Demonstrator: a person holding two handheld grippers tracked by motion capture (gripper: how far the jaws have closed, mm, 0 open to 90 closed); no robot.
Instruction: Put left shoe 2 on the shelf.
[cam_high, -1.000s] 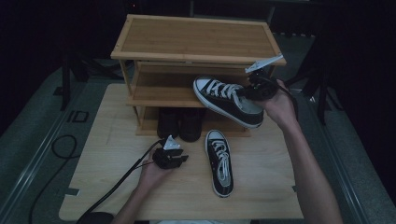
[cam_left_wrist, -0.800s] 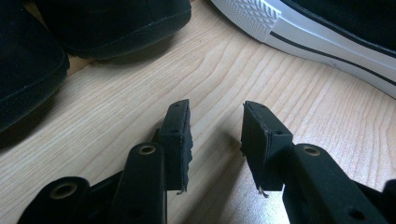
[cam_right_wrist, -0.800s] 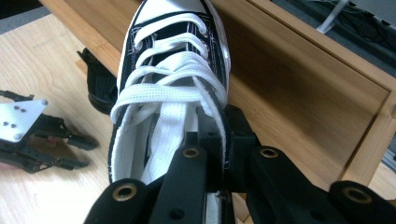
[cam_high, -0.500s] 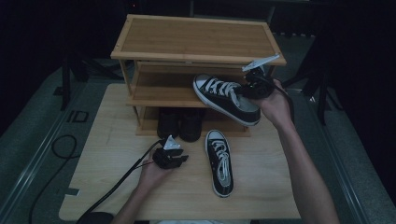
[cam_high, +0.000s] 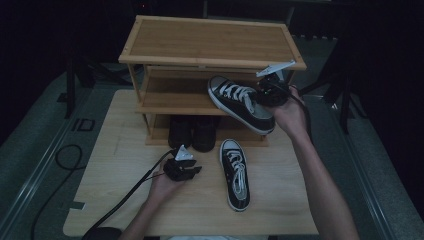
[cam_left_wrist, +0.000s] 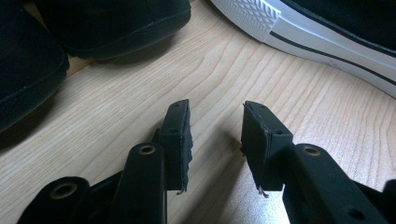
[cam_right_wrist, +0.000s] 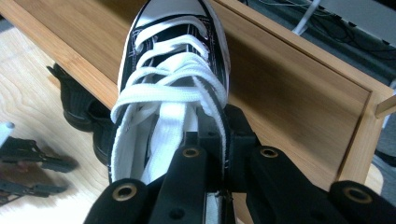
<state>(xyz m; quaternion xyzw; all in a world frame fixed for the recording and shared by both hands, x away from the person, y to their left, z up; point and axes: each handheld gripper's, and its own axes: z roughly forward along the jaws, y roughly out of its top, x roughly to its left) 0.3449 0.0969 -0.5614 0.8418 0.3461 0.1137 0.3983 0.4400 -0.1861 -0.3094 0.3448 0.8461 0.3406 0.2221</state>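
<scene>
A black sneaker with white laces and toe cap (cam_high: 240, 102) hangs tilted at the front of the wooden shoe rack's (cam_high: 210, 40) middle shelf, toe towards the shelf. My right gripper (cam_high: 269, 94) is shut on the rim of its collar near the heel. In the right gripper view the jaws (cam_right_wrist: 219, 140) pinch that edge of the sneaker (cam_right_wrist: 173, 88), one inside and one outside. The matching sneaker (cam_high: 236, 172) lies flat on the table. Left of it my left gripper (cam_high: 186, 169) rests low on the tabletop, open (cam_left_wrist: 215, 126), nothing between its pads.
Two black shoes (cam_high: 192, 132) stand under the rack's lowest shelf, just beyond the left gripper. The table sneaker's white sole (cam_left_wrist: 327, 32) lies to the right of the left jaws. A cable trails from the left gripper off the table's front left edge.
The right gripper has carried the held sneaker slightly left, toward the rack's middle shelf. The left gripper has stayed still.
</scene>
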